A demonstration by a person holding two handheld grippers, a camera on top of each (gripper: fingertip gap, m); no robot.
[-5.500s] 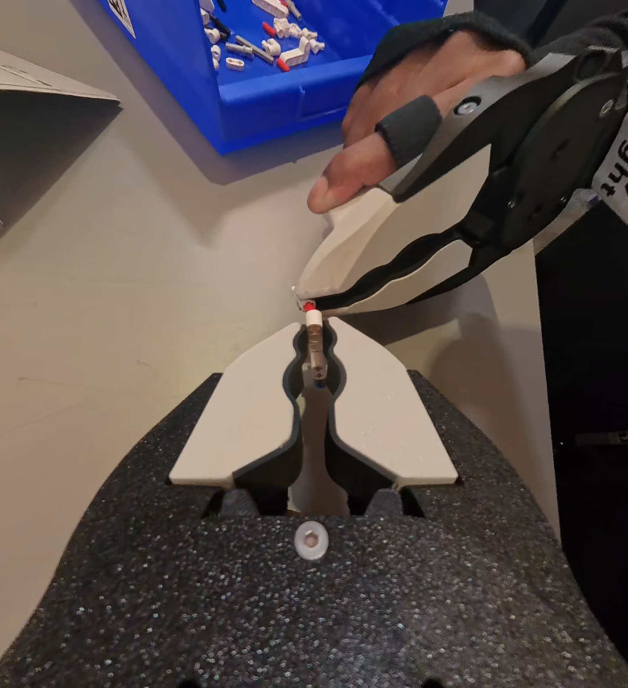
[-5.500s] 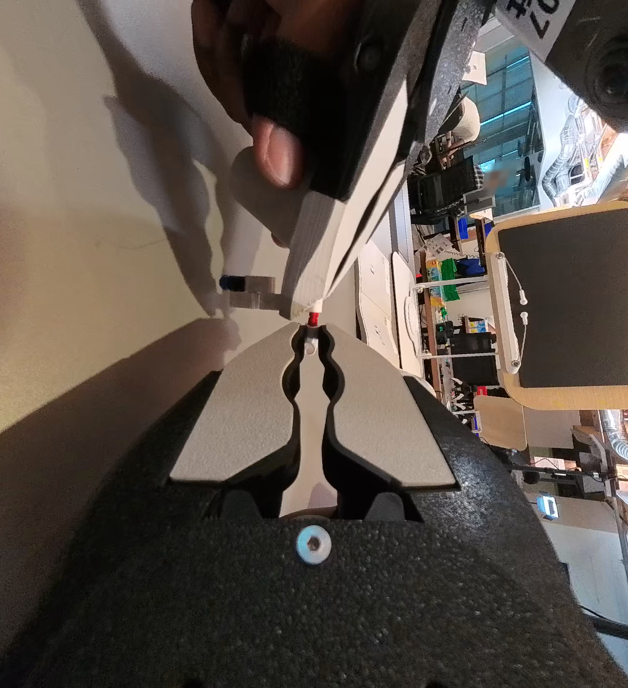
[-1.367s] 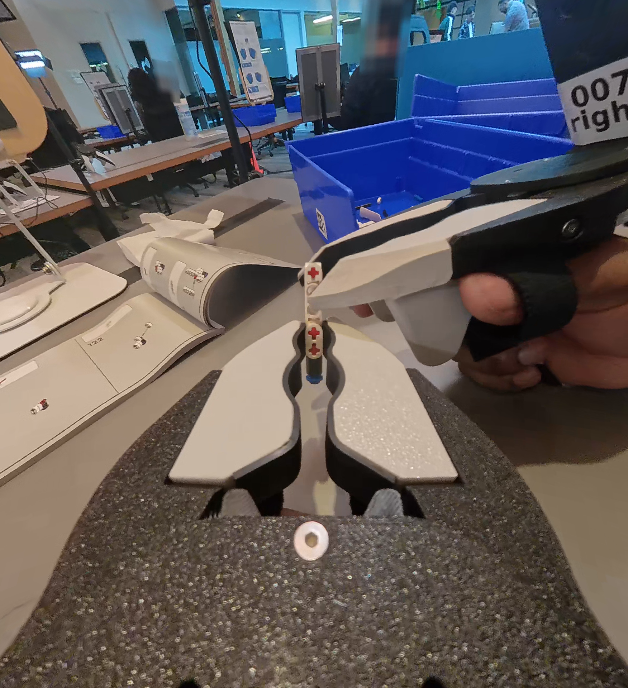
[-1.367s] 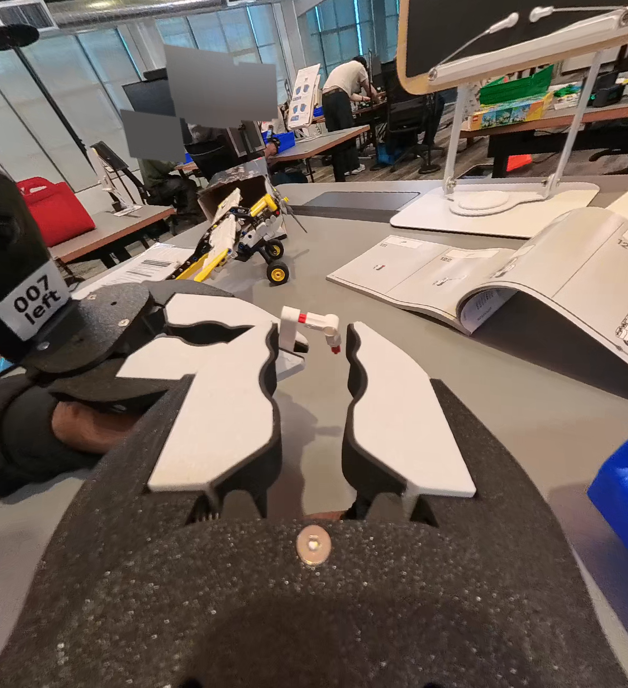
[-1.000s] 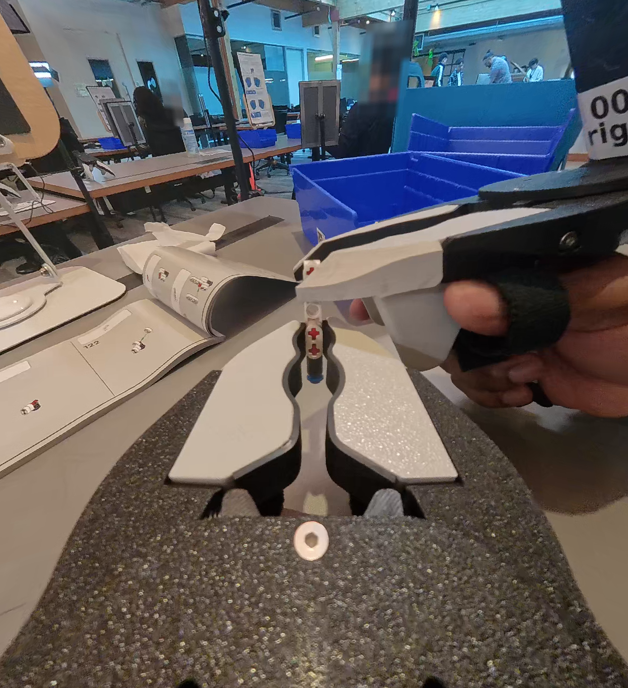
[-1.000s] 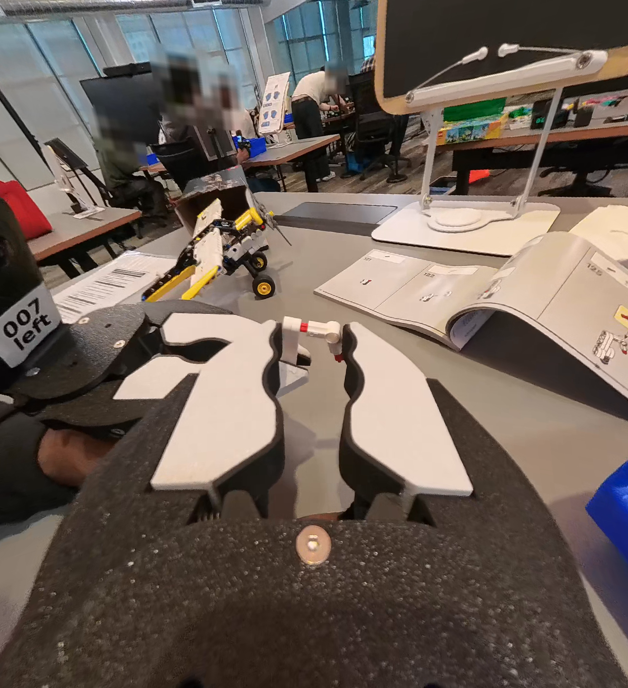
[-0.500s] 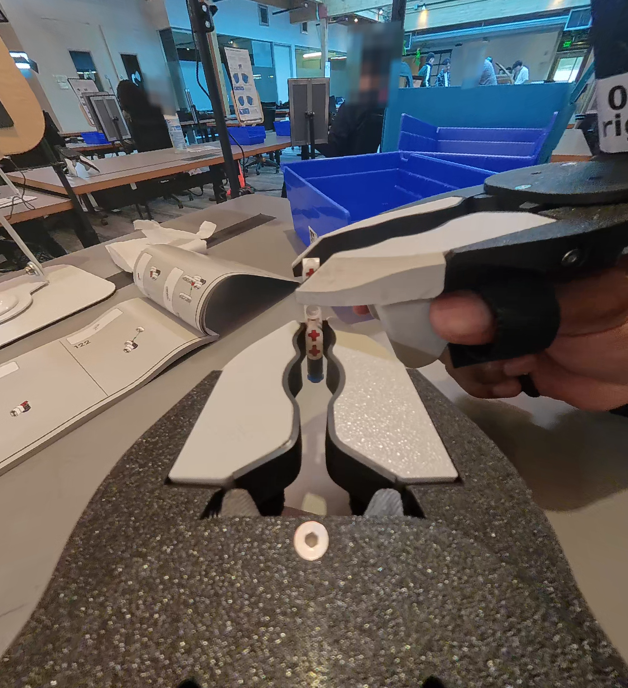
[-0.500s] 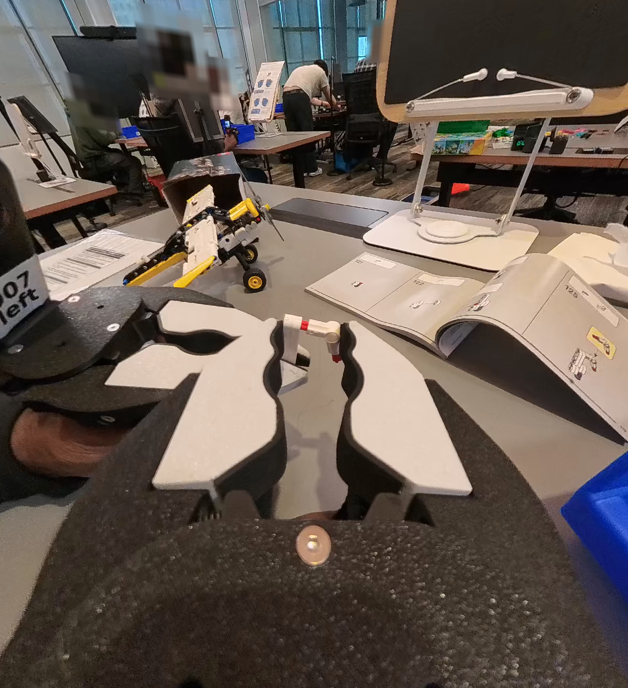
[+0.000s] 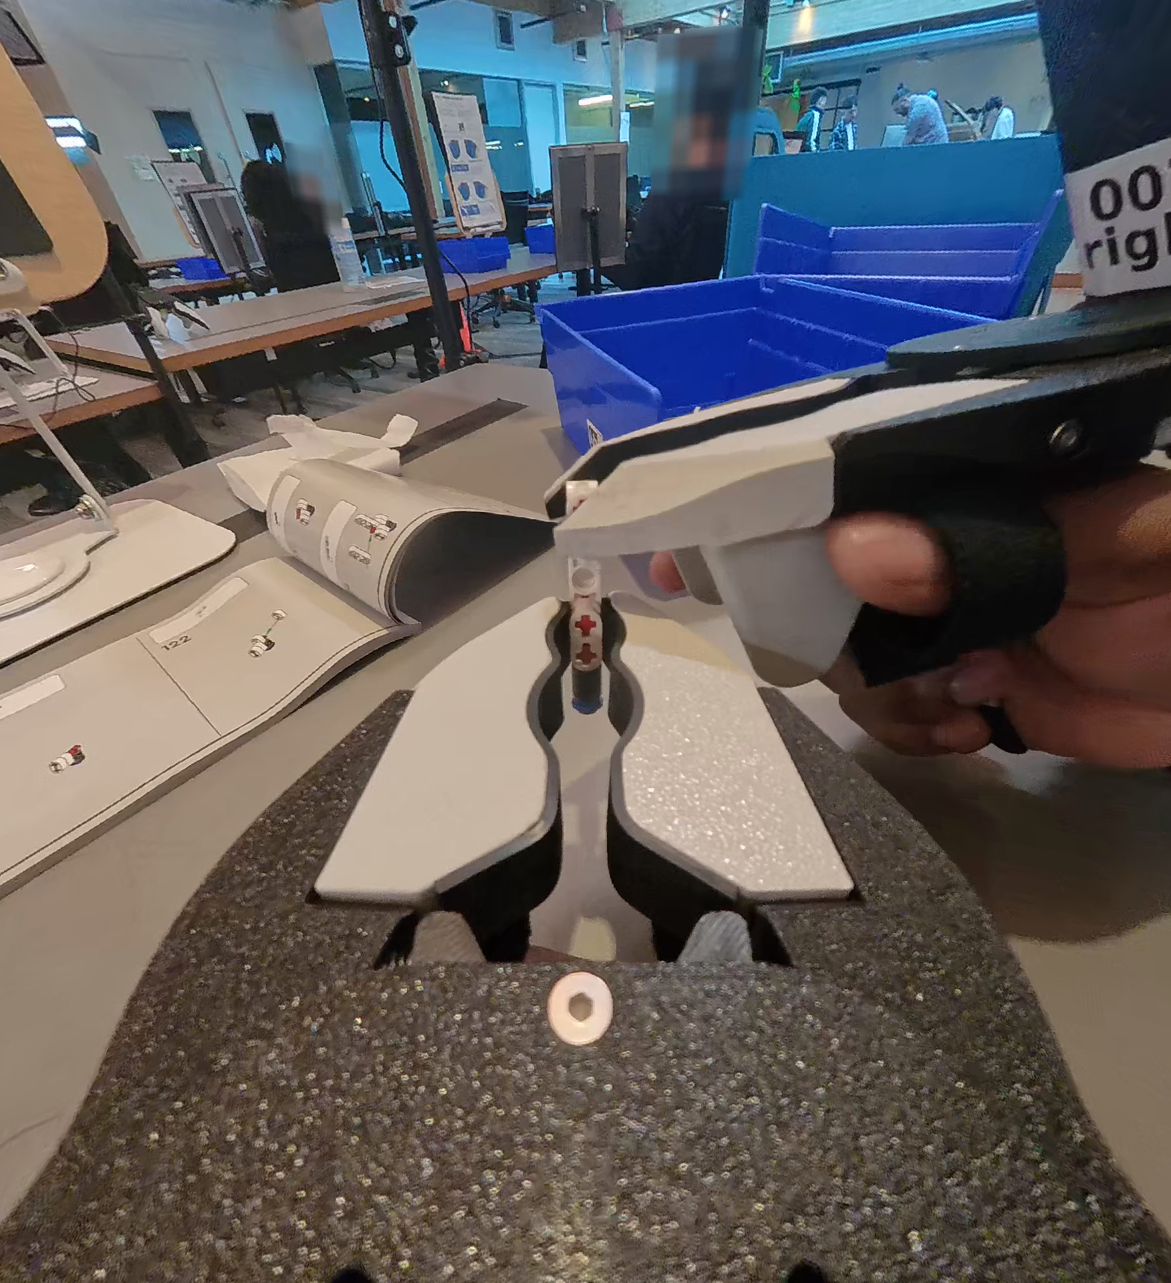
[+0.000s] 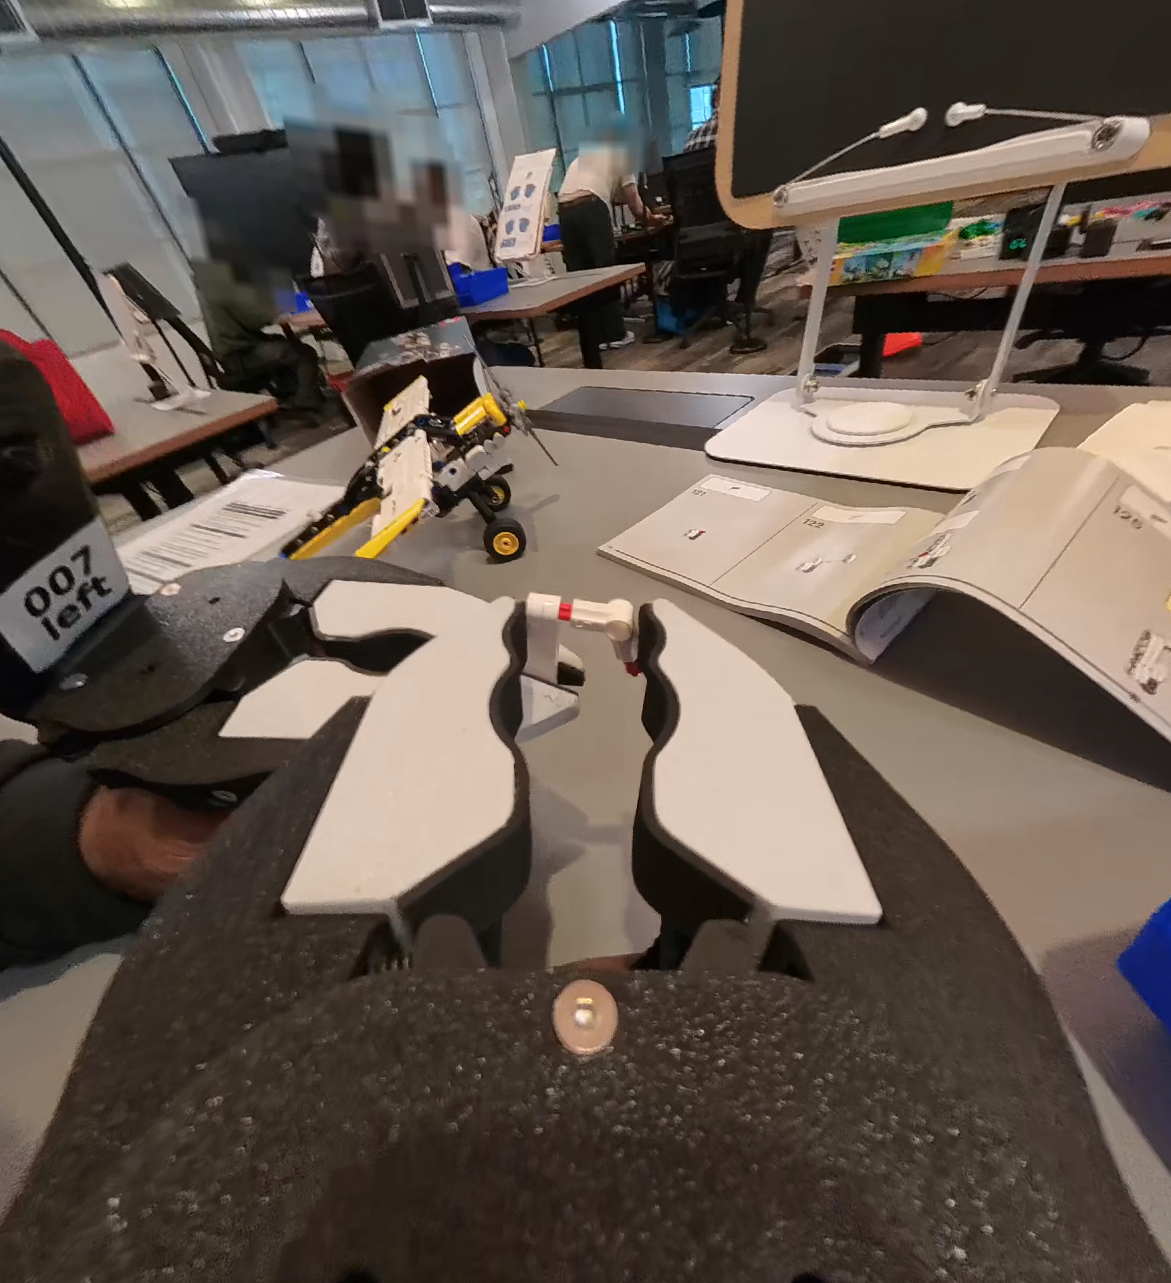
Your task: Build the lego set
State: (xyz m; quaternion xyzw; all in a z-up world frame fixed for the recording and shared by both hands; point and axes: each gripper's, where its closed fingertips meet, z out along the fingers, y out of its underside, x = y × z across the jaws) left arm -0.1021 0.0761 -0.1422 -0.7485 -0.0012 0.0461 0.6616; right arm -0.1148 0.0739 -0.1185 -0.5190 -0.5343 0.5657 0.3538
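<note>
Grey desk (image 10: 742, 798) stretches under both tools in a busy open workshop. Left tool (image 9: 586, 649) is narrow, its pads clamped on a small white brick assembly (image 9: 584, 625) with red cross axles and a dark pin at its near end, held upright. Right tool (image 10: 579, 628) reaches in from the right with its jaws partly apart around the assembly's top; the white elbow piece (image 10: 607, 614) touches the right finger (image 10: 666, 646), though a firm grip on both sides cannot be told. Left of the tools lies an open instruction booklet (image 9: 152, 666); beyond it stands a white stand base (image 9: 48, 555). Farther right sits a blue bin (image 9: 708, 347). A yellow and white model plane (image 10: 430, 472) stands on the far desk.
</note>
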